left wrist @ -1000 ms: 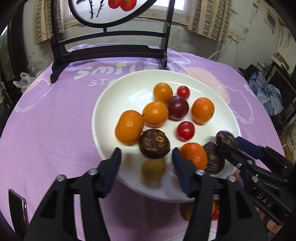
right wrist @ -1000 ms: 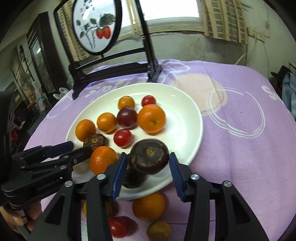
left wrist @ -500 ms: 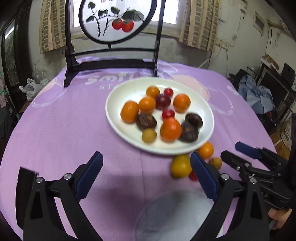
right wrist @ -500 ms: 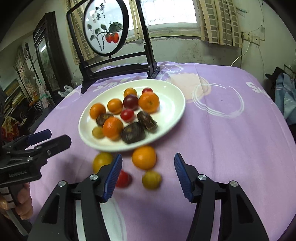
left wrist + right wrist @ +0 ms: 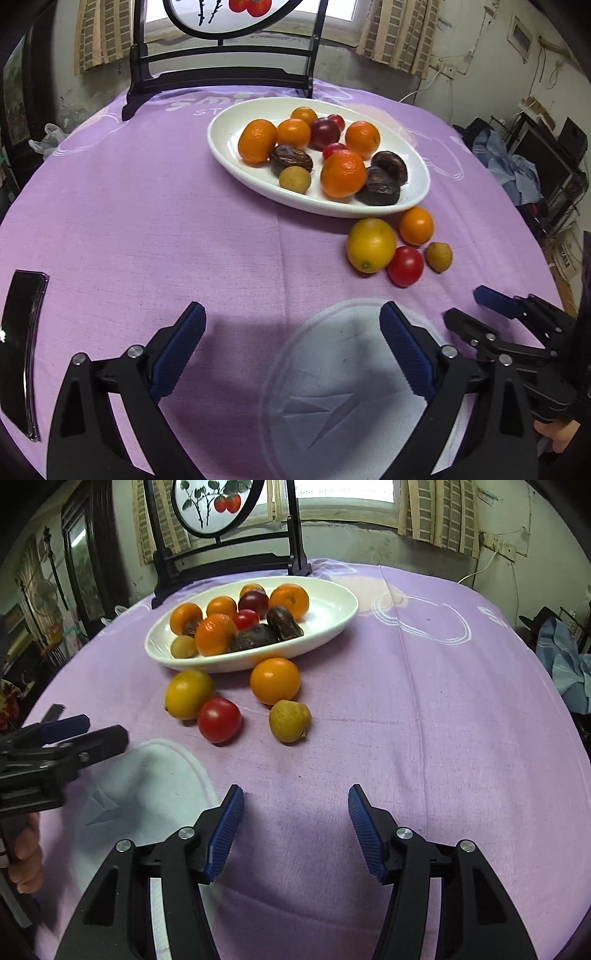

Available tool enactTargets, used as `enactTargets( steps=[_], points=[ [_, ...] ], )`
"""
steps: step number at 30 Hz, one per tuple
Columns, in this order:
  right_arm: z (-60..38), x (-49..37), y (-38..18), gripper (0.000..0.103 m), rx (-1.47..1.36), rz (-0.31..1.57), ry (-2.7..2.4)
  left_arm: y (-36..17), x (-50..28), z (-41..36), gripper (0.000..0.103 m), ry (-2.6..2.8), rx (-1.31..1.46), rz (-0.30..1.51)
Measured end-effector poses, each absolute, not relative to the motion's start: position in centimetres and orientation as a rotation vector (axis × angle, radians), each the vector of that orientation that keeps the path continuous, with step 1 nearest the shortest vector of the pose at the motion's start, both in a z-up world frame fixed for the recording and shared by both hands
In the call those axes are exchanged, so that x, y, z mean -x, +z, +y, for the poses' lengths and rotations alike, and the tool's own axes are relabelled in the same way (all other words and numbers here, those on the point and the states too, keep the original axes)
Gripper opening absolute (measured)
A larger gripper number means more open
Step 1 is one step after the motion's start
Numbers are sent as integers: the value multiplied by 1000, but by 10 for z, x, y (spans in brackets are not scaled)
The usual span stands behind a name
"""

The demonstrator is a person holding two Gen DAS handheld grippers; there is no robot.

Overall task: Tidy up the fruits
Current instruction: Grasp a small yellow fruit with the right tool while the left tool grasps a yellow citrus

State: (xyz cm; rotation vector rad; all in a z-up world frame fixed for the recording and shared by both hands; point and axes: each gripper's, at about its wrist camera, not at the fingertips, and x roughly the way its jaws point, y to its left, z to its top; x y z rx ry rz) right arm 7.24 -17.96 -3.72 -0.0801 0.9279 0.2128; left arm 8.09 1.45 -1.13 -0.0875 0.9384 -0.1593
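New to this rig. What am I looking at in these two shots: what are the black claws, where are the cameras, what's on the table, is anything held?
There is no robot arm. A person holds a two-finger gripper in each hand, and each gripper carries a fisheye camera looking forward along its fingers.

One picture is from the left gripper, the other from the right gripper. Each view also catches the other gripper at its edge. Both stand open and hold nothing.

On the purple tablecloth sits a white oval plate of oranges, small red tomatoes and dark brown fruits. In front of it on the cloth lie four loose fruits: a yellow fruit, an orange, a red tomato and a small yellow-green fruit. A dark phone lies at the left edge of the left view.
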Motion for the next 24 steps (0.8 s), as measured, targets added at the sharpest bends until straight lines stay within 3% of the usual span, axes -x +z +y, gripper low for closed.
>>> enactTargets(
  steps=[8,11,12,24],
  points=[
    [-165,-101,-37,54,123,927,219,-16,-86,10,93,-201,85,977],
    [-159,-113,-36,38,137,923,214,-17,-86,7,93,-228,81,992],
    [-158,-116,-35,27,137,925,191,-17,-86,6,93,-243,85,996],
    [-183,-77,-29,27,1,930,233,-20,-84,-4,93,-259,48,998]
  ],
)
